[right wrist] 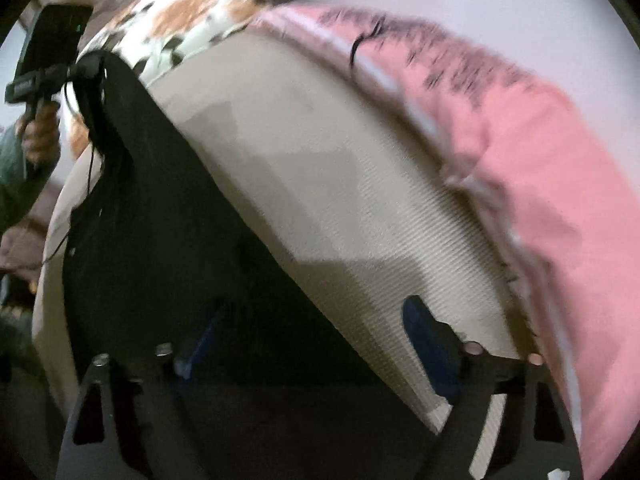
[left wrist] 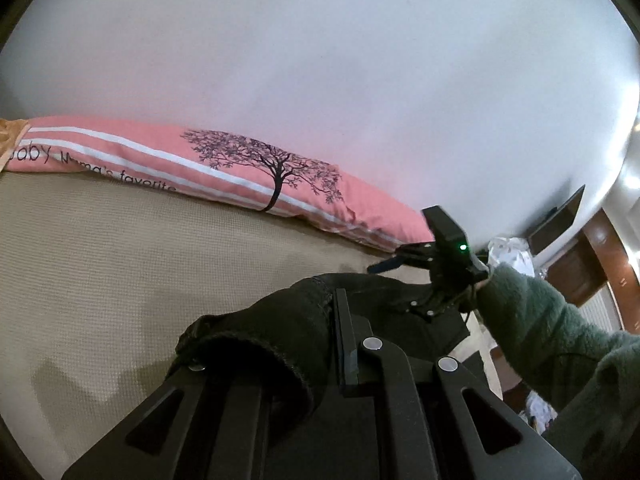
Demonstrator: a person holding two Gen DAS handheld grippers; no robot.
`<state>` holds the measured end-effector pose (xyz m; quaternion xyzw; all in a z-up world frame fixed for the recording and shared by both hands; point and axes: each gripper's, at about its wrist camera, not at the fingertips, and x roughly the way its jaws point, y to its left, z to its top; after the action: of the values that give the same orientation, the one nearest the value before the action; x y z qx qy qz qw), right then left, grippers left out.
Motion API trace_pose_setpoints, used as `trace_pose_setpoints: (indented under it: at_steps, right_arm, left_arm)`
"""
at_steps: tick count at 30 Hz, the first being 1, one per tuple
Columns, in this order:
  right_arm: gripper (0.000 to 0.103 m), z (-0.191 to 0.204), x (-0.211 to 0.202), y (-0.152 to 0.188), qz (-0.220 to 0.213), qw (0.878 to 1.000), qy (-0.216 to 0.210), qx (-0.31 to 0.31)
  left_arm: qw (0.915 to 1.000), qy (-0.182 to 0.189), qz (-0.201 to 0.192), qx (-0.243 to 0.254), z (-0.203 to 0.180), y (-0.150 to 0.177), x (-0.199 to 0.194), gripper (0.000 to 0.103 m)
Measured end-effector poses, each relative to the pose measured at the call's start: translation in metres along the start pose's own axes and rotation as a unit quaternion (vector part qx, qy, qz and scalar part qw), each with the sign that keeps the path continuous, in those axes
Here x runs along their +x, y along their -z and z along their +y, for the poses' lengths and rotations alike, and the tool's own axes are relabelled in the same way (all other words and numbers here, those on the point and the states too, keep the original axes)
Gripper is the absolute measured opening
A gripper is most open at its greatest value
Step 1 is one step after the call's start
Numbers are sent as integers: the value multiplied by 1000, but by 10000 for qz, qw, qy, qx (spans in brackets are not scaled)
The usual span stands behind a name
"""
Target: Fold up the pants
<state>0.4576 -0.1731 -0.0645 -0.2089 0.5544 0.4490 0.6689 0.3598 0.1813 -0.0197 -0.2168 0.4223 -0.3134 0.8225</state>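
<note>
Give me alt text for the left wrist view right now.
The left hand-held gripper is shut on black pants above a beige mattress. Beyond, the right hand-held gripper, a pink tree-print pillow and a white wall.

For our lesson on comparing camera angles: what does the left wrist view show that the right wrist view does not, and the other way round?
Only the left wrist view: the tree print and lettering sharp on the pink pillow, and the left hand-held gripper shut on a black pants hem.

Only the right wrist view: a floral cushion, and the right hand-held gripper with jaws apart over the pants.

Both: the black pants, the pink pillow, the beige mattress cover, the white wall and the green sleeve.
</note>
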Motion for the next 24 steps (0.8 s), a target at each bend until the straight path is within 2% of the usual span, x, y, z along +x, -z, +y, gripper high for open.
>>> trace_pose_setpoints:
  at_steps: [2,4,5,6,8,14,16,17,18,24]
  right_arm:
    - [64,-10,5,6,154,9997,-165,94]
    - [59,-18,5,16,244,9995,-134,132]
    - [54,-22,3,22,270,9994,-131,165]
    - [44,-23,2,27,284,9993,-124,198]
    - [34,-24,0,35,317,9992,-26,258]
    - [29,-23,-13,62,214,9976,508,418]
    - [22,-20,-17,68,111,9964,676,501]
    - [15,-19,-20,71,40,9955,763,557]
    - [13,-15,-23,73,-31,9943,873,611]
    - [9,32,-48,88,-554,9798,1695,905]
  left_arm:
    - [10000,-42,-17,1,-1,0,0,9]
    - [9999,-101,1,2,-1,0,0,9]
    - [9999,-122,15,-12,0,0,0,9]
    - [9999,-137,26,-26,0,0,1,9]
    - [9998,-177,50,-42,1,0,3,9]
    - [9996,-185,46,-212,7,1,4,9]
    - [9996,-231,67,-168,6,1,5,9]
    - [9995,-273,77,-157,5,1,6,9]
    - [9994,-314,89,-148,4,1,7,9]
    - [9977,-617,154,-232,4,0,7,9]
